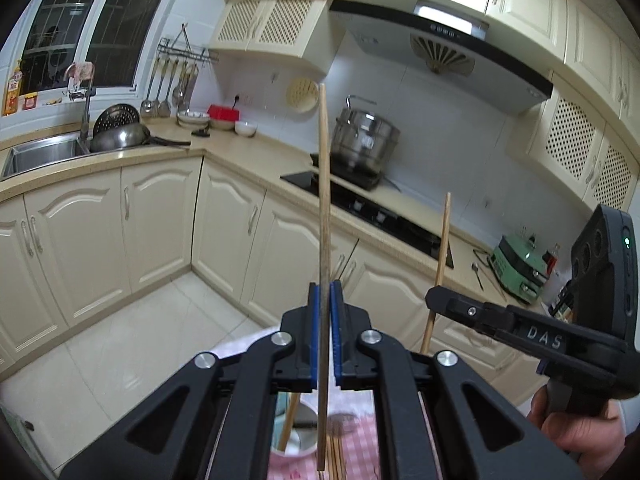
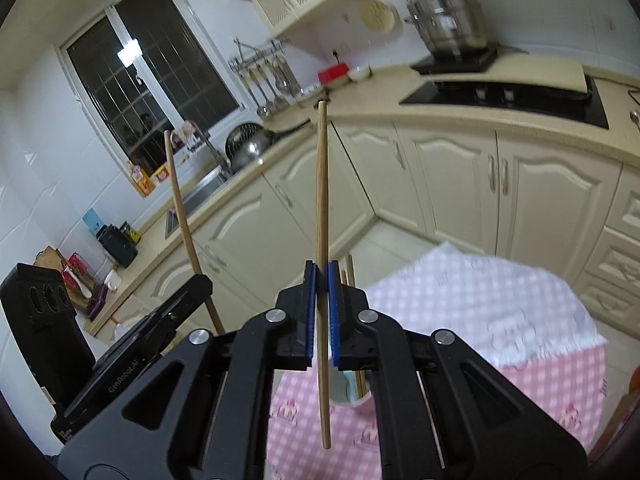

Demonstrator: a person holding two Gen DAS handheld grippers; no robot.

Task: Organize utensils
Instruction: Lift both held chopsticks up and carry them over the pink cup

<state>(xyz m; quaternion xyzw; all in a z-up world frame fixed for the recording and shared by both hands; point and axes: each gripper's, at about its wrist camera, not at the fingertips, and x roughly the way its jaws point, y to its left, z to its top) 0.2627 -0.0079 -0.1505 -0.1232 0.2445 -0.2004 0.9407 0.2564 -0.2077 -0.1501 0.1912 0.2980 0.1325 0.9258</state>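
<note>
Chopsticks held upright, one in each tool, above a pink-checked tablecloth (image 2: 540, 384). The left hand-held gripper (image 1: 325, 304) is clamped on a wooden chopstick (image 1: 324, 184) between its blue pads (image 1: 314, 320), the stick running from below the jaws up past the camera's midline. The right hand-held gripper (image 2: 321, 292) likewise pinches a second chopstick (image 2: 322, 200), its lower end hanging over the cloth. In the left wrist view the right tool appears at the right edge, its arm lettered "DAS" (image 1: 544, 338), a green light showing on its body, with the person's hand (image 1: 576, 428) on the grip. In the right wrist view the left tool carries the words "GenRobot.AI" (image 2: 128, 380). Below the jaws stands a white cup (image 1: 298, 436) on the cloth, with one chopstick leaning in it, and more chopsticks (image 1: 336, 460) lie just beside it. Across the floor, cream cabinets (image 1: 160, 216) carry a beige worktop (image 1: 248, 148); on it sit a black hob (image 1: 380, 212), a steel pot (image 1: 366, 136), a spoon (image 1: 477, 274) and a green appliance (image 1: 518, 268). Ladles (image 1: 168, 88) hang near the sink (image 1: 40, 152) at the far left corner.
</note>
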